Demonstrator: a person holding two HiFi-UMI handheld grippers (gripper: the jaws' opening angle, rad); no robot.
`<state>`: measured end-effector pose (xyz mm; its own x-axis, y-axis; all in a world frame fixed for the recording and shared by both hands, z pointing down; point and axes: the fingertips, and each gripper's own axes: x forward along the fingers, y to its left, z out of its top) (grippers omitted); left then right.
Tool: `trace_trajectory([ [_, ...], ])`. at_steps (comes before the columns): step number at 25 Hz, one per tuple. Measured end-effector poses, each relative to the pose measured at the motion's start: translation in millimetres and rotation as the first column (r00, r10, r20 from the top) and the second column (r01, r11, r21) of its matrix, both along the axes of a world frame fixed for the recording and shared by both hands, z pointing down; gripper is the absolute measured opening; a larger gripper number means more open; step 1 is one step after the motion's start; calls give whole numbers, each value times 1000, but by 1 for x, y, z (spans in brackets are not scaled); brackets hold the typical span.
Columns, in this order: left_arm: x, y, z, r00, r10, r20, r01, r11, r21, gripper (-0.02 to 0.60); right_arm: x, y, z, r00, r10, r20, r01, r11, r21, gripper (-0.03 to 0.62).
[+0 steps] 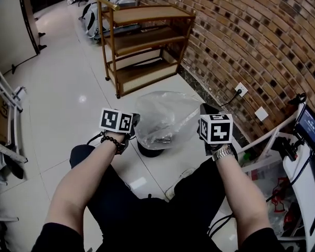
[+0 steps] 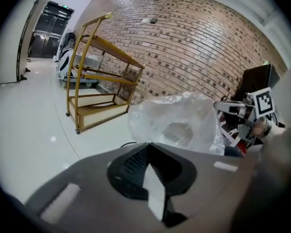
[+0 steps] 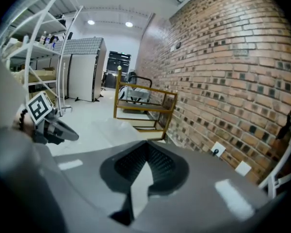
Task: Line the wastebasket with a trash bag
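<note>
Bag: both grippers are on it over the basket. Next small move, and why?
Probably lower both grippers together. The left gripper and right gripper each pinch the bag, spread between them, and it billows above the black basket, seemingly not yet seated inside.

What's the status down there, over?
Left gripper and right gripper both shut on the bag. Bag ballooned above the bin. Behind, shelf cart stands apart, not blocking.
</note>
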<state>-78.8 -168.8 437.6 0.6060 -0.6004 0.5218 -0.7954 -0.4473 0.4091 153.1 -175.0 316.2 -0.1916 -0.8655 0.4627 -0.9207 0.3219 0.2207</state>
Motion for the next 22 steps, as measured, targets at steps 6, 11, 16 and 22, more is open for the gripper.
trace_trajectory([
  [6,-15,14,-13,996,23,90,-23,1000,-4,1,-11,0,33,1000,-20,21,21,998,-65,3],
  [11,-17,23,-15,993,29,115,-23,998,-51,0,-12,5,58,999,-31,24,33,991,-129,3],
  [16,-18,27,-8,990,38,135,-25,995,-101,1,-5,9,81,1000,-7,18,10,980,-197,3],
  [22,-19,19,4,986,27,165,-9,994,-104,1,-5,3,100,1000,-23,12,25,980,-196,3],
])
